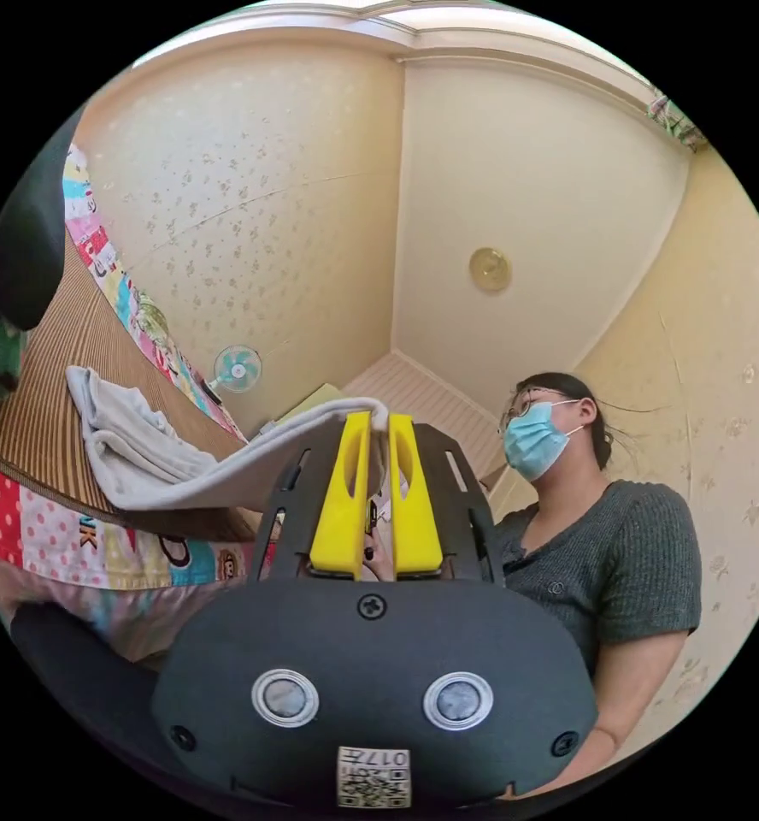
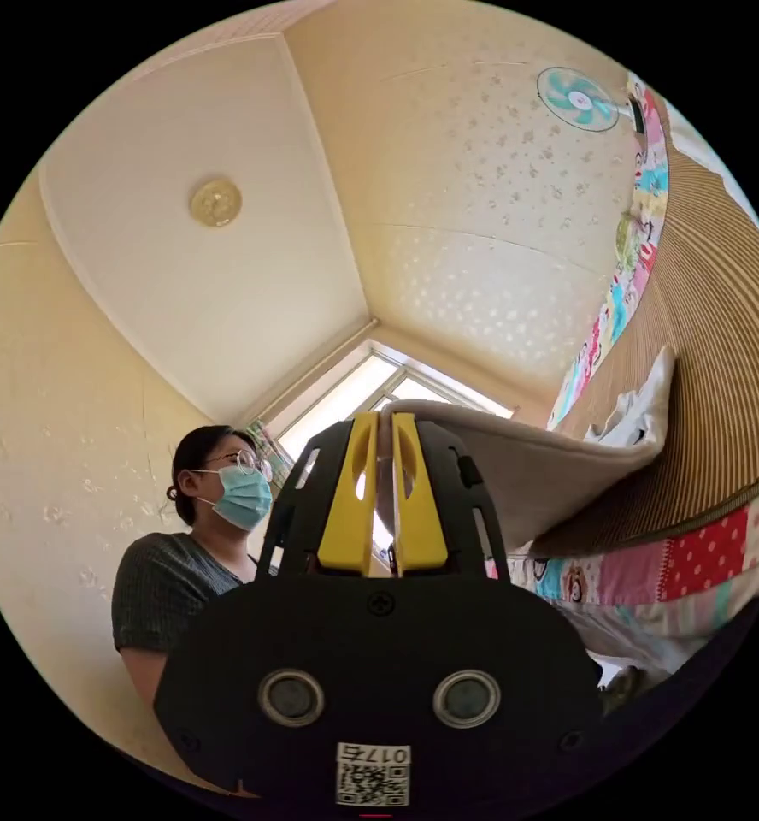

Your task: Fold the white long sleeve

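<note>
Pinching one edge of the white long sleeve [image 1: 149,462] between nearly closed jaws, the left tongs [image 1: 379,425] and right tongs [image 2: 383,423] each hold it raised, the rest trailing away onto the striped bed mat [image 1: 50,385].

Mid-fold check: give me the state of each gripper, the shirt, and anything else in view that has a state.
left gripper: shut on the white long sleeve's edge, raised.
right gripper: shut on the white long sleeve's edge, raised.
white long sleeve: partly lifted, the rest bunched on the striped mat.
fan: on the wall; spinning or not, cannot tell.
ceiling light: appears off.
</note>
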`<move>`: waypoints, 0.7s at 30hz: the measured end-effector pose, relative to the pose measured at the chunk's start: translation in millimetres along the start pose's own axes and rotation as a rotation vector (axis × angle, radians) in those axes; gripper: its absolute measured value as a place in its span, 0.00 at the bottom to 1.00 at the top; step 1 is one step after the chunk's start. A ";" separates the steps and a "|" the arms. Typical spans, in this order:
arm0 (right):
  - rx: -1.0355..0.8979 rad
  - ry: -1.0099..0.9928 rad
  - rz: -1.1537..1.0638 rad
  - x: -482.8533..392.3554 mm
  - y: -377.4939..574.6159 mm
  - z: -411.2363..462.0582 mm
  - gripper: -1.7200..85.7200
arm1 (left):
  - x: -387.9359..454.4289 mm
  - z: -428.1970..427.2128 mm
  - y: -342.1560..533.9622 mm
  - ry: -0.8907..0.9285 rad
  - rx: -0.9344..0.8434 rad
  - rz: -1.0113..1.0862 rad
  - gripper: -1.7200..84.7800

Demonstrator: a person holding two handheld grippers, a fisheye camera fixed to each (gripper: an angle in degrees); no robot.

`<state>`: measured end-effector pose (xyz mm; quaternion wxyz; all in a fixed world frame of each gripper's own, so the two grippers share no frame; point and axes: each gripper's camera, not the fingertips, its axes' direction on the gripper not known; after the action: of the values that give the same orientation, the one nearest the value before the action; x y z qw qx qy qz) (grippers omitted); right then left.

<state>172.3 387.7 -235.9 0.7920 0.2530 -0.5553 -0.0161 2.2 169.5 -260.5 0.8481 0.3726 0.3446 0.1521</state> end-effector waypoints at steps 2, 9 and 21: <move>-0.053 0.258 0.057 0.1 -5.1 9.2 0.05 | -19.9 1.0 2.1 -0.139 0.019 -0.130 0.07; -0.031 0.517 0.274 74.3 -19.1 48.6 0.05 | -89.5 13.8 9.5 -0.494 0.167 -0.327 0.07; -0.184 0.972 0.166 224.5 -83.0 216.5 0.07 | -231.9 119.0 -69.5 -0.912 0.164 -0.356 0.08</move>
<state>87.2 163.7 -19.8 0.9768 0.1153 -0.1368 0.1181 -80.8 -59.6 -144.8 0.8933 0.4019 0.0076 -0.2011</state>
